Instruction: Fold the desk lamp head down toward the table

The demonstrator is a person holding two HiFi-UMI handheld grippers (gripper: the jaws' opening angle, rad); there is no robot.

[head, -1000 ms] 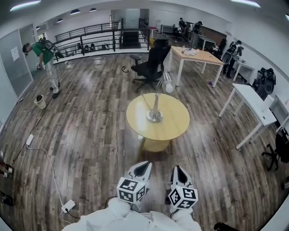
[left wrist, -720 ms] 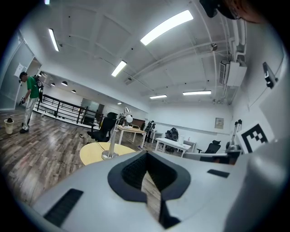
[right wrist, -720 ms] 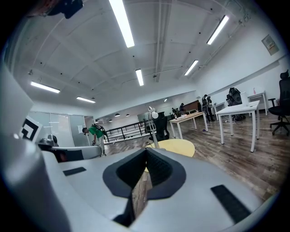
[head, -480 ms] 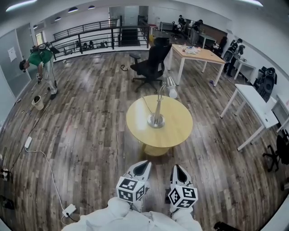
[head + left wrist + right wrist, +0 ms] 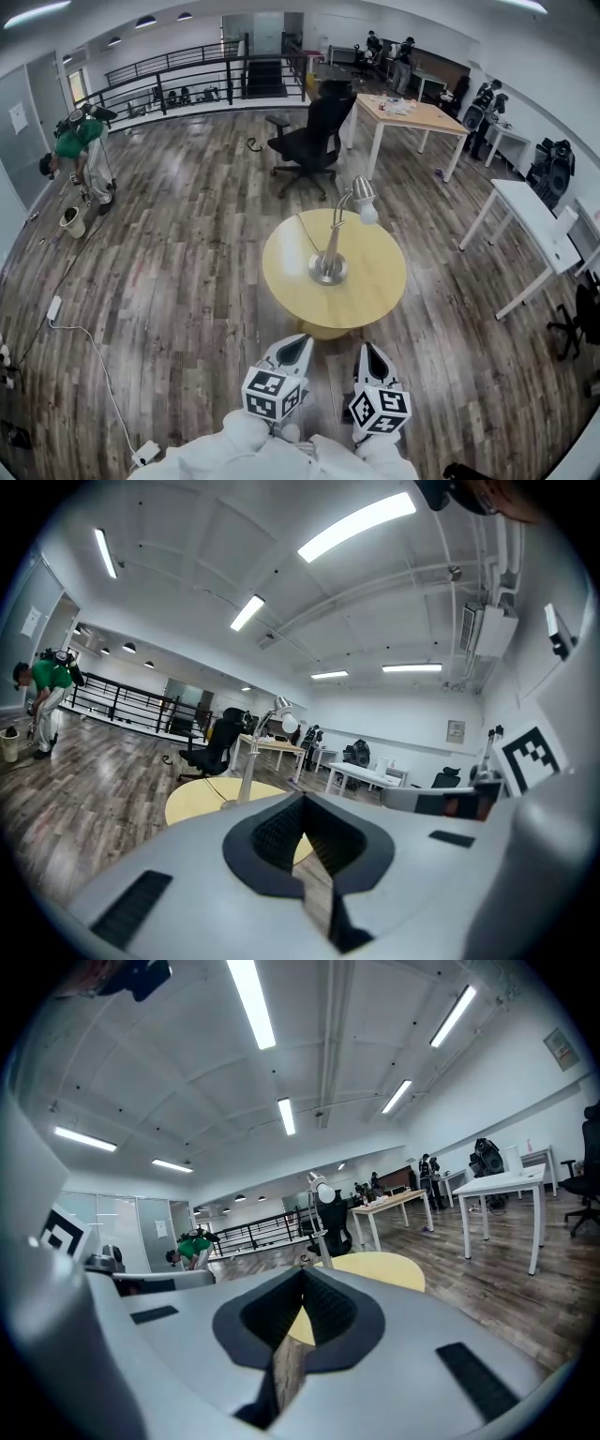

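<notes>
I judge this the approach step: the desk lamp (image 5: 335, 234) stands upright mid-worktop (image 5: 380, 281), its lamp head (image 5: 364, 199) raised, well apart from both grippers. The left gripper (image 5: 296, 347) and right gripper (image 5: 371, 356) hold nothing, fingers pressed together. Next I must get within reach, then push the head downward.

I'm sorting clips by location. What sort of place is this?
Probably an open-plan office or workshop: white desks along the wall, a black office chair, and a round yellow table bearing a desk lamp.
</notes>
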